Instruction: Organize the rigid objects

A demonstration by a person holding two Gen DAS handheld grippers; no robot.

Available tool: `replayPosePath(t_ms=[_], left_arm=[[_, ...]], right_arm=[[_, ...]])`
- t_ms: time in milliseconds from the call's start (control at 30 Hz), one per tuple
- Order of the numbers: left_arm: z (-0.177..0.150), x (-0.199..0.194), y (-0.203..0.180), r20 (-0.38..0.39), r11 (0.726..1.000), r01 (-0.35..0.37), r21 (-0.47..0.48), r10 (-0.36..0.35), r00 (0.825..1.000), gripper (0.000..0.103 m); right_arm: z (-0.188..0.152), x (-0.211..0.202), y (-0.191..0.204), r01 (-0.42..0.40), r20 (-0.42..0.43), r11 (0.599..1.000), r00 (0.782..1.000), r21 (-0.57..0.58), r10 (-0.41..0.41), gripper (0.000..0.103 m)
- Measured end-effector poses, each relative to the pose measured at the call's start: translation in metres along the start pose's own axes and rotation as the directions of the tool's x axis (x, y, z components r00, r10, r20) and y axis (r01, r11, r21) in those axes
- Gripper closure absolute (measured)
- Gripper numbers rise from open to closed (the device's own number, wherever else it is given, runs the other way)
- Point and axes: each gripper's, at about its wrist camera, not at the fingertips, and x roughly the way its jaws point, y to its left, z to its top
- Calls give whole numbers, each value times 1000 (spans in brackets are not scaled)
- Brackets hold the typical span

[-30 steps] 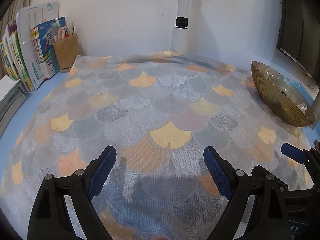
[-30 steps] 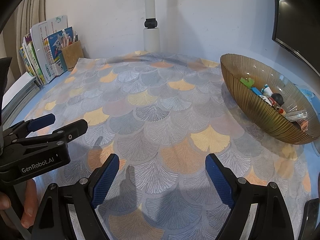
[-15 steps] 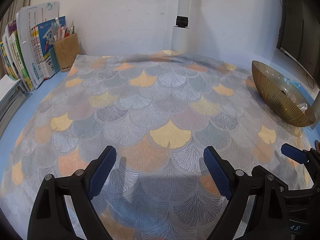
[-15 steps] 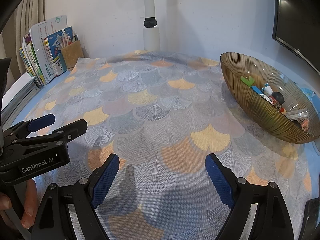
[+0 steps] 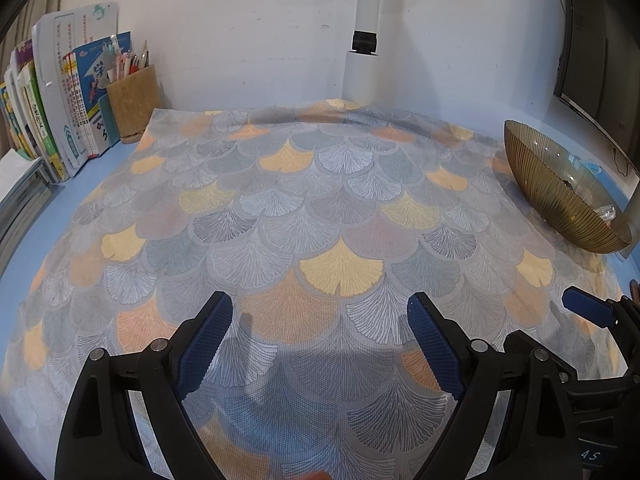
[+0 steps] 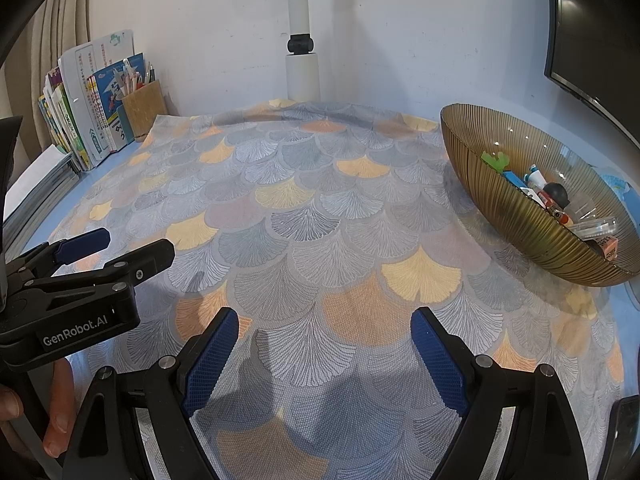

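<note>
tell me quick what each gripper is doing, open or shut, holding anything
Left gripper: open, holding nothing, above the patterned cloth.
Right gripper: open, holding nothing.

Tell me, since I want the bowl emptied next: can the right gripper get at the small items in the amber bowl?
Probably yes. The right gripper is open and holds nothing, the amber bowl is uncovered, and only bare patterned cloth lies between them.

Ahead of you a fan-patterned cloth in grey, yellow and orange covers the blue tabletop. At the far left, upright books lean beside a cork pen holder filled with pens. A white pole stands against the wall, and a dark monitor hangs at right.
</note>
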Motion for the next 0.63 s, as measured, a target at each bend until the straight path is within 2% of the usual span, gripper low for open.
replayPosePath(t_ms=[433, 633], left_arm=[[0, 0, 2, 2, 1000, -18, 0, 18, 1000, 15], [0, -1, 9, 8, 999, -28, -38, 29, 1000, 15]], right_arm=[[0, 0, 0, 0, -1, 1000, 1000, 2, 0, 16], [-1, 3, 0, 6, -16, 1000, 1000, 5, -6, 16]])
